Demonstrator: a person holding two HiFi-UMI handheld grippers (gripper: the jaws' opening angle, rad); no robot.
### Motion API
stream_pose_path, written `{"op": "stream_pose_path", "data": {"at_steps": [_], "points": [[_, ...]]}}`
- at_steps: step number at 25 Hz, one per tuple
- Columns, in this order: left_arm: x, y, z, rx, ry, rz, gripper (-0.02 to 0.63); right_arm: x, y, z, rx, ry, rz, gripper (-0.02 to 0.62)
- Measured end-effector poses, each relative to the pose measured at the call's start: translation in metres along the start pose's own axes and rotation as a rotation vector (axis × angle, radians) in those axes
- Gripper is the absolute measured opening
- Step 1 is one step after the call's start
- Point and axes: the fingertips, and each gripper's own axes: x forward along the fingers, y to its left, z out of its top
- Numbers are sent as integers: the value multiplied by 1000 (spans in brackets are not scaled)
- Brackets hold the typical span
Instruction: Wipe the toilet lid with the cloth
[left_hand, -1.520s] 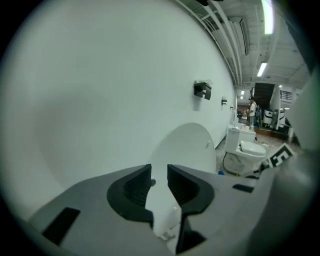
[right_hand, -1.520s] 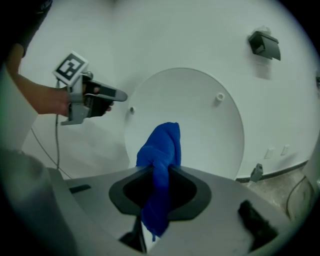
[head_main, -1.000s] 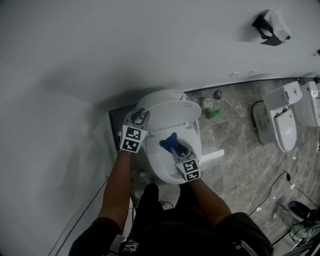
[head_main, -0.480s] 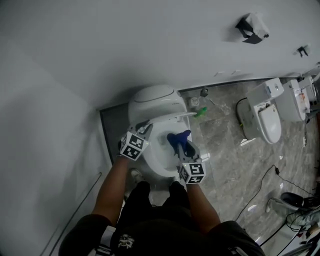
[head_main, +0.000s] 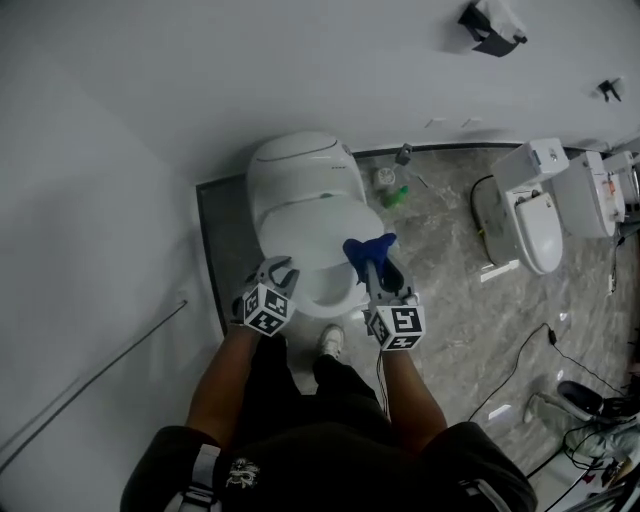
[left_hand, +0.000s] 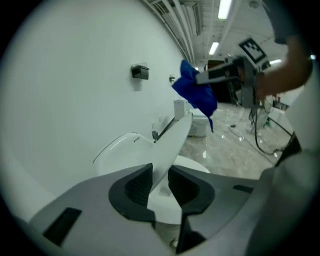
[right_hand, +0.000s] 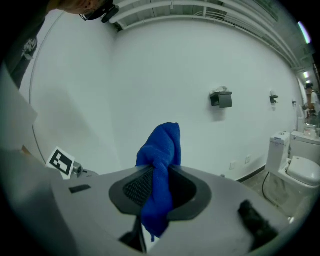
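Observation:
The white toilet (head_main: 296, 166) stands against the wall, its lid (head_main: 312, 226) tilted part way down over the bowl. My left gripper (head_main: 279, 270) is at the lid's near left edge. In the left gripper view the lid's thin edge (left_hand: 172, 142) runs between the opening jaws of that gripper (left_hand: 160, 182), with small gaps at the pads. My right gripper (head_main: 374, 264) hovers at the bowl's right side, shut on a blue cloth (head_main: 368, 247) that bunches above the jaws and hangs below them (right_hand: 161, 155). The cloth (left_hand: 197, 95) is off the lid.
Grey walls close in at the back and the left. Small bottles (head_main: 396, 193) stand on the marble floor right of the tank. More toilets (head_main: 528, 212) line the right side, with cables (head_main: 530, 368) on the floor. A paper holder (head_main: 490, 26) hangs on the wall. My shoe (head_main: 330, 342) is below the bowl.
The lid has swung down from nearly upright to a tilt over the bowl. My left gripper came toward me along its edge. My right gripper lifted the cloth up from the bowl.

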Motion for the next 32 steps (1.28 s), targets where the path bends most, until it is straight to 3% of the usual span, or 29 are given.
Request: {"op": "stream_pose_path", "data": {"at_steps": [4,8,13,18,24,28,32], "points": [[8,-68,-52,243,138,25,97,-20,-6,-30,-17,14,67,78],[26,-111,-94,346,248,21,107,-26,-24,-70,8,46,84,78],[61,-158,-153,287,336,-68,129,-14,-28,-110,-2,80,134,78],[96,-182,-191,365,435,-105,138,0,-21,-153,-27,81,183,78],[129,-198,-229,361,549,-125,146,6,-5,-191,-91,101,238,78],[138,-200,-240,395,549,-132,140,8,4,-215,-105,144,252,78],[140,-198,-241,376,510,-136,140,20,13,-231,-112,174,269,78]]}}
